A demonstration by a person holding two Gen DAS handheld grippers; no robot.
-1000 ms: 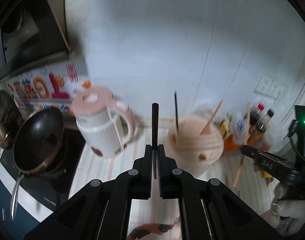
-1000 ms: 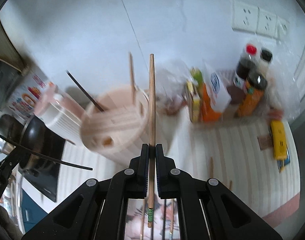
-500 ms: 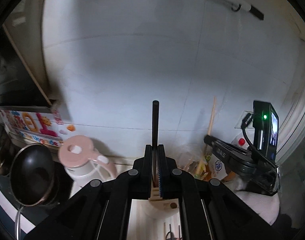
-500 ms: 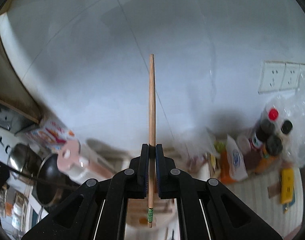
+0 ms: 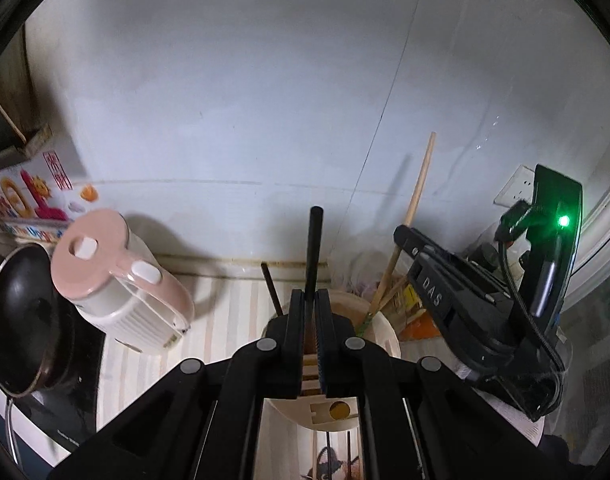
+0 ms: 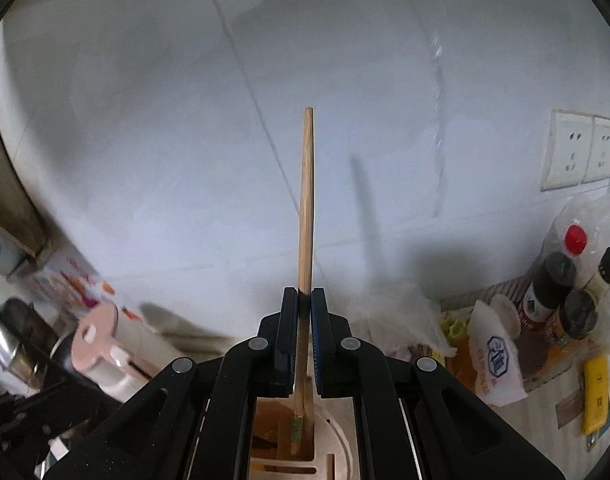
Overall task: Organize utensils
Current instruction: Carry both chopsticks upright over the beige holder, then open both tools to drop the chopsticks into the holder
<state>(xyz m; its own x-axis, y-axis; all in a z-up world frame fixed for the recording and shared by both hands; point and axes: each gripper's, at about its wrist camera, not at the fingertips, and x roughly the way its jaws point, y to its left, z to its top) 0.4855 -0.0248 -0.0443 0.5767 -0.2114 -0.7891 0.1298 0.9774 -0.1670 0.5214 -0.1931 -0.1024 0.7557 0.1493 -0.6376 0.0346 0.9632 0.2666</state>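
Wooden chopstick (image 6: 307,208) clamped low in right gripper (image 6: 304,320), tip over holder (image 6: 337,446); light, stiff, slippery. Left gripper (image 5: 309,322) pinches black chopstick (image 5: 313,248) above holder too.

We are reading "DAS" in raised letters on the right gripper (image 5: 401,236), right of the left gripper's fingers (image 5: 295,312); other labels are proving too blurred to read.
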